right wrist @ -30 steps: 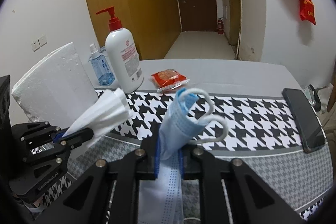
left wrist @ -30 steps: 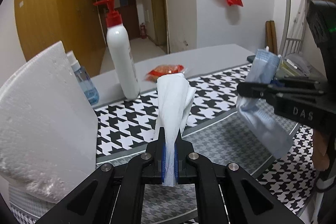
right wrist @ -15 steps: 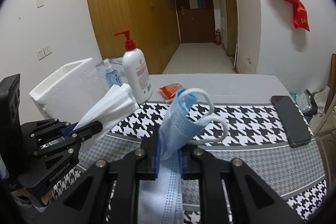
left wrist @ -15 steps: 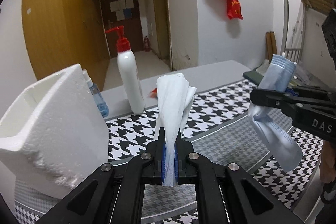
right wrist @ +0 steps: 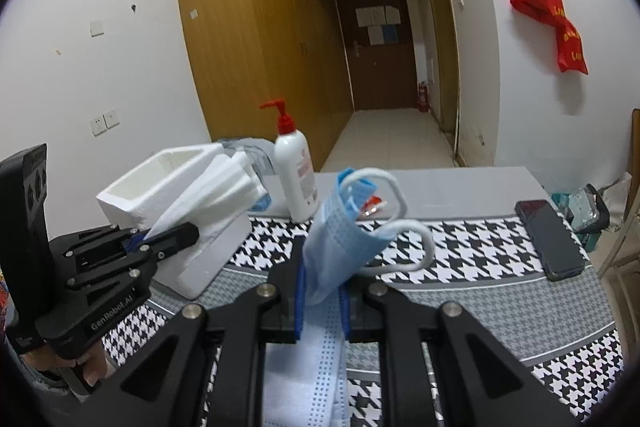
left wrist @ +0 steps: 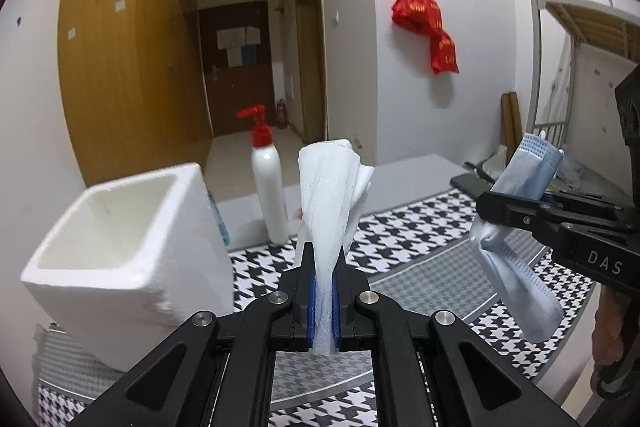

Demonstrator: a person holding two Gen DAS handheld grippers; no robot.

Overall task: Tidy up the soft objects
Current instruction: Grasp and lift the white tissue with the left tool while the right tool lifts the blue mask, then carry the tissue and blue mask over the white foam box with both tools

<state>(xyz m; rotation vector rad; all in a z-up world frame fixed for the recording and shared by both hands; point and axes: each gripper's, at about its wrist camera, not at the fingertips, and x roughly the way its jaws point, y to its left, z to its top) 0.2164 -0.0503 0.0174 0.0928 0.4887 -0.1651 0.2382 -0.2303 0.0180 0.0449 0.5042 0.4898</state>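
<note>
My left gripper (left wrist: 323, 259) is shut on a white folded tissue (left wrist: 328, 195) that stands up between its jaws; it also shows in the right wrist view (right wrist: 216, 187). My right gripper (right wrist: 322, 279) is shut on a blue face mask (right wrist: 340, 223) with white ear loops; the mask also shows at the right of the left wrist view (left wrist: 516, 247). Both are held above the table. An open white foam box (left wrist: 120, 243) stands at the left, just left of the tissue; it also shows in the right wrist view (right wrist: 172, 183).
A white pump bottle with a red top (left wrist: 268, 195) and a small blue bottle (left wrist: 220, 227) stand behind the box. A black phone (right wrist: 552, 239) lies at the right on the houndstooth cloth (right wrist: 480, 251). A red snack packet (right wrist: 372, 207) lies behind the mask.
Both grippers have risen and drawn back from the table, each still holding its item. The foam box's open top has come into view.
</note>
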